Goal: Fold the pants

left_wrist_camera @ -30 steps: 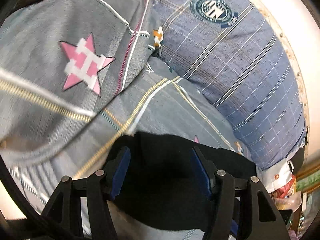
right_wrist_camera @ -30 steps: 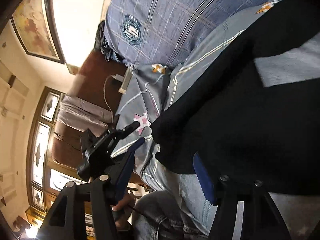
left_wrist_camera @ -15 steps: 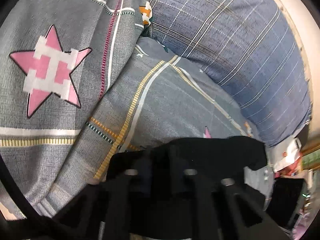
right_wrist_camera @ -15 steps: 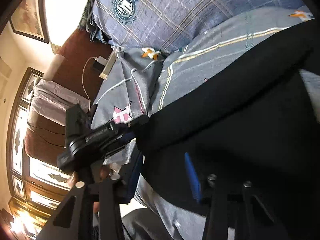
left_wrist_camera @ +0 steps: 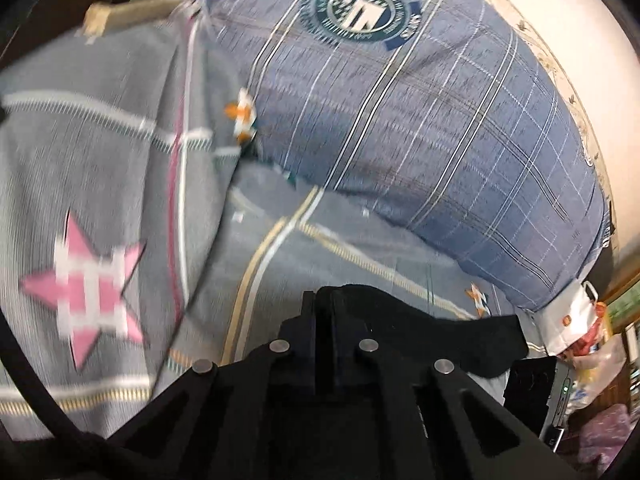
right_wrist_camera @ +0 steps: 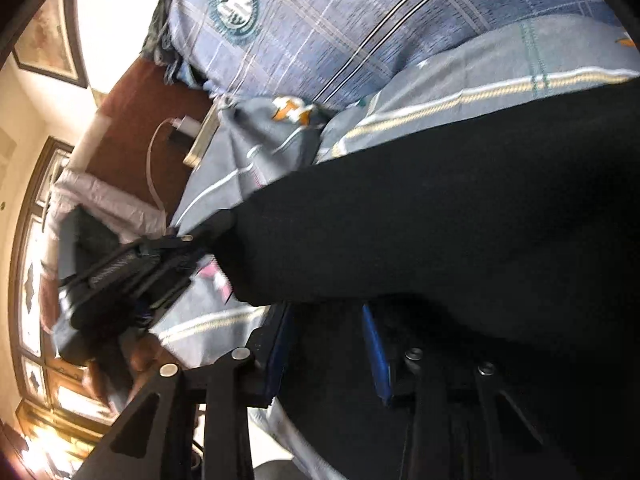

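The black pants (right_wrist_camera: 440, 220) lie across the grey bedspread (right_wrist_camera: 500, 68) and fill most of the right wrist view. My right gripper (right_wrist_camera: 326, 344) has its blue pads pressed on a thick bunch of the black cloth at the near edge. My left gripper (left_wrist_camera: 322, 312) is shut, fingers together, pinching a corner of the pants (left_wrist_camera: 472, 336), which trail off to the right behind it. In the right wrist view the left gripper (right_wrist_camera: 208, 236) grips the pants' left corner, slightly lifted off the bed.
A blue plaid pillow (left_wrist_camera: 420, 120) with a round crest lies at the head of the bed. The bedspread carries a pink star (left_wrist_camera: 96, 272). A charger and cable (right_wrist_camera: 180, 128) sit on a brown ledge. Plastic bags (left_wrist_camera: 592, 340) are beside the bed. A hand (right_wrist_camera: 120, 360) holds the left tool.
The left gripper went from open over the pants' edge to shut on it and lifted slightly. The right jaws narrowed onto the black cloth, and the right gripper moved closer over the pants.
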The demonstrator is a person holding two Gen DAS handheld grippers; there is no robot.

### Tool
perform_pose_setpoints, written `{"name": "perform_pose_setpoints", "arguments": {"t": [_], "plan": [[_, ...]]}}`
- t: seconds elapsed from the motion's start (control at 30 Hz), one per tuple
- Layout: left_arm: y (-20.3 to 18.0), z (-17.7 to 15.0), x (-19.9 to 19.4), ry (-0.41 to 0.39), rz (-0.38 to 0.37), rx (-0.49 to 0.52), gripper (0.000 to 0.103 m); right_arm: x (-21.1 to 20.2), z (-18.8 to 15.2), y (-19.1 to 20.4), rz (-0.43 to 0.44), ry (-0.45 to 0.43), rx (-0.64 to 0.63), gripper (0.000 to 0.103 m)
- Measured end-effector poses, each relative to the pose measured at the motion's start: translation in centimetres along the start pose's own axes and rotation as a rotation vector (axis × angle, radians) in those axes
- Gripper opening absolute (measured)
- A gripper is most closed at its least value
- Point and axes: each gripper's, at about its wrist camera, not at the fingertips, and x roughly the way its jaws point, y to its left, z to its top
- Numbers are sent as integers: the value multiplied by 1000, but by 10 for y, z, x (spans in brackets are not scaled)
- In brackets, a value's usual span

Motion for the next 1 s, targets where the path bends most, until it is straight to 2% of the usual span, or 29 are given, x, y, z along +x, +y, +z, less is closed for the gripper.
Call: {"name": "perform_pose_setpoints", "arguments": {"t": [0.13, 0.23, 0.33, 0.37, 0.5, 0.53, 0.57, 0.6, 0.63, 0.67, 0.73, 0.8, 0.87, 1.0], "plan": [[0, 11, 16, 3, 69, 10, 5, 5, 28, -11, -35, -37, 21, 38], [14, 12, 40, 42, 153, 15, 5, 15, 41, -16, -75, -46, 31, 38], [29, 8, 65, 89, 243, -8, 6, 32, 43, -22, -92, -8, 37, 39], [35, 4, 74, 126, 269, -16, 7, 33, 41, -23, -86, -18, 35, 39], [39, -11, 80, 163, 335, 7, 17, 15, 28, -14, -42, -46, 12, 39], [37, -14, 76, 154, 358, 14, 20, 7, 23, -12, -33, -61, -2, 42], [35, -17, 69, 134, 375, 16, 21, -9, 14, -9, -26, -87, -17, 50], [34, -19, 62, 118, 386, 12, 22, -20, 7, -9, -23, -108, -22, 52], [31, -21, 52, 100, 389, 3, 31, -32, 0, -9, -20, -130, -26, 52], [29, -24, 39, 77, 385, -14, 41, -47, -8, -9, -18, -151, -31, 52], [18, -30, 15, 24, 355, -45, 47, -80, -27, -13, -28, -192, -38, 53], [3, -42, -8, -9, 284, -54, 53, -109, -44, -20, -69, -223, -39, 54], [-18, -61, -30, -34, 191, -65, 63, -137, -63, -27, -96, -259, -37, 54], [-66, -107, -47, -25, 69, -21, 64, -183, -96, -50, -103, -311, 20, 54]]}}
